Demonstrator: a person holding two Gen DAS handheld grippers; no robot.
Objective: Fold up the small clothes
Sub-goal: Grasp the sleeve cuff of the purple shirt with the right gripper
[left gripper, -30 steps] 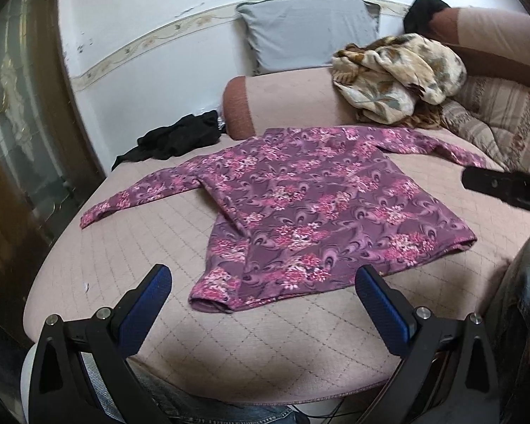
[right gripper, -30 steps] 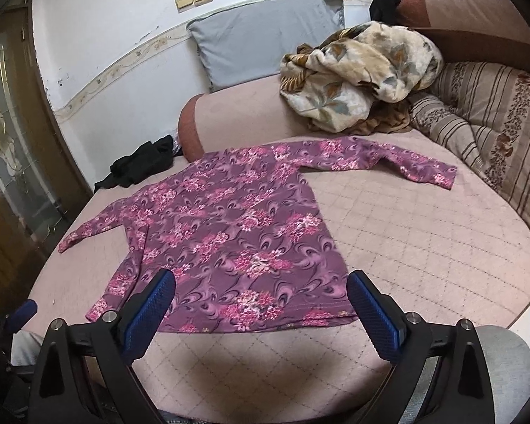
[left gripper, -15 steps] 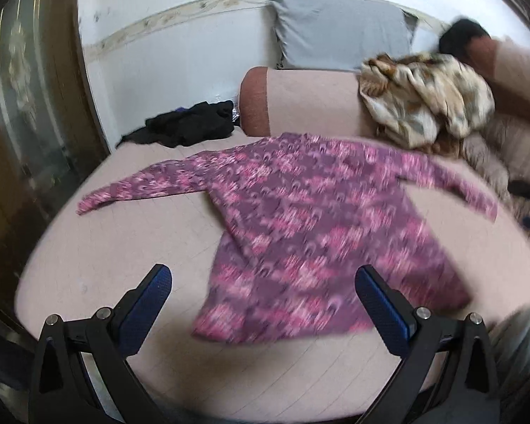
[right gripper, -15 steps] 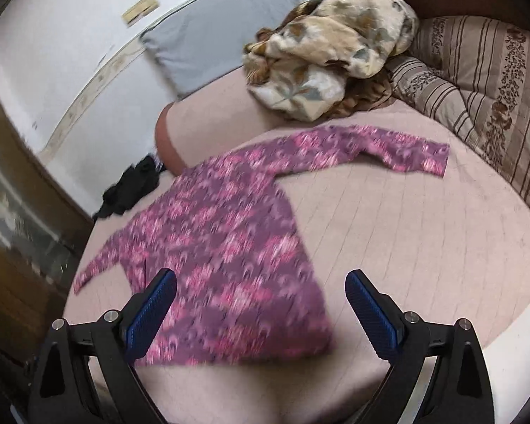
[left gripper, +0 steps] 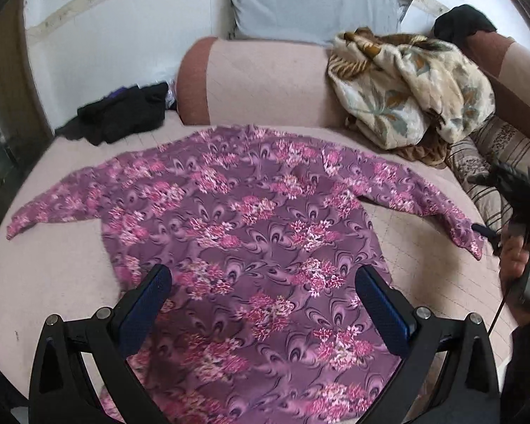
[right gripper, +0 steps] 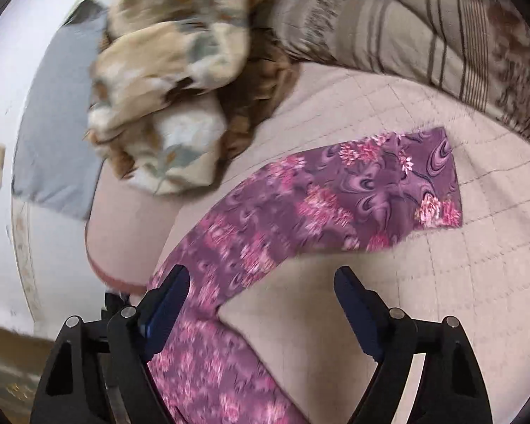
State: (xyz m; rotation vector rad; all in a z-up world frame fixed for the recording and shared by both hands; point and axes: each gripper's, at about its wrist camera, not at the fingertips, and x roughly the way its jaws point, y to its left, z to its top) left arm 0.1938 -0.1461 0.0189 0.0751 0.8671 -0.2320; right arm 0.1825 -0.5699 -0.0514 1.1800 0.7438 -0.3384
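Note:
A purple top with pink flowers (left gripper: 251, 233) lies spread flat on the pink quilted bed, both sleeves stretched out. My left gripper (left gripper: 265, 300) hovers open over its lower body, nothing between the blue pads. In the right wrist view my right gripper (right gripper: 261, 293) hangs above the top's right sleeve (right gripper: 335, 208), near the armpit; the cuff (right gripper: 438, 190) lies further up right. Its jaws are closing, wide apart still, and they hold nothing. The right gripper (left gripper: 491, 236) also shows at the right edge of the left wrist view, held by a hand (left gripper: 516, 254).
A flowered beige blanket (left gripper: 406, 88) is heaped at the back right beside striped cushions (right gripper: 424, 28). A grey pillow (left gripper: 311, 0) leans on the wall behind a pink bolster (left gripper: 265, 77). Dark clothes (left gripper: 123, 113) lie at the back left.
Both grippers moved in over the top. The left one went forward over the body. The right one swung right and rolled, so it now looks at the right sleeve.

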